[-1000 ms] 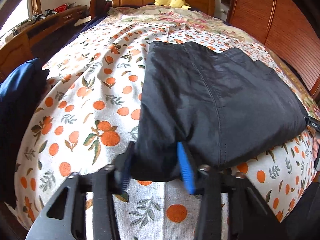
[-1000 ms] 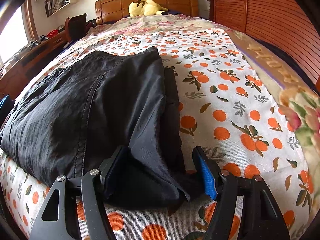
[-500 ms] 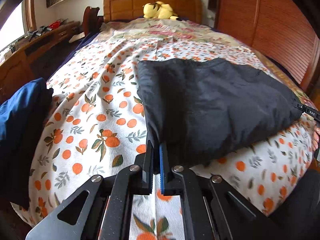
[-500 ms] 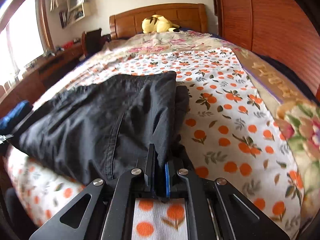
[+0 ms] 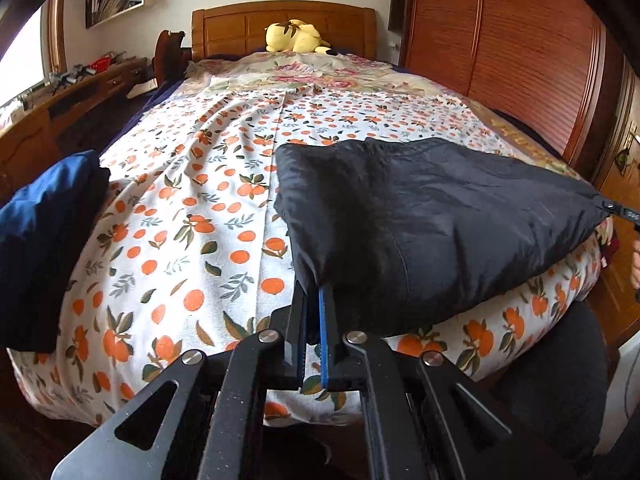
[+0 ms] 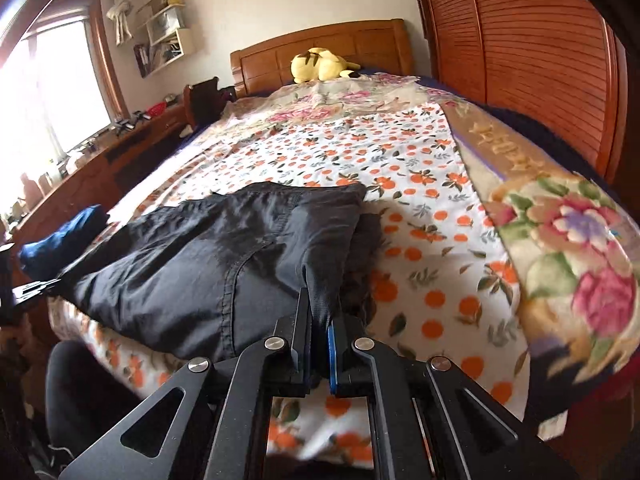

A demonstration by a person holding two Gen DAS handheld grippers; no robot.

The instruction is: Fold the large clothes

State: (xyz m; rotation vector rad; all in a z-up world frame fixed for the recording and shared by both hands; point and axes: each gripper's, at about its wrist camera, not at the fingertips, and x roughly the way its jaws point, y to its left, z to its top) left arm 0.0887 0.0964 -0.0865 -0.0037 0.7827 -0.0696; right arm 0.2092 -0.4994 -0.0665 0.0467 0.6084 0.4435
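The left tool (image 5: 314, 300) is clenched on one near corner of the black garment (image 5: 432, 216), and the right tool (image 6: 320, 316) is clenched on the other near corner. The garment hangs raised at its near edge between them, while its far part lies on the bed (image 5: 192, 216) with the orange-print sheet. A blue cloth (image 5: 44, 232) lies at the bed's left edge.

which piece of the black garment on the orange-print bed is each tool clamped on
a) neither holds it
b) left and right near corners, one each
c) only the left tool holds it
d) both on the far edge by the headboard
b: the left tool pinches the near left corner of the black nylon garment, and the right tool pinches its near right corner.
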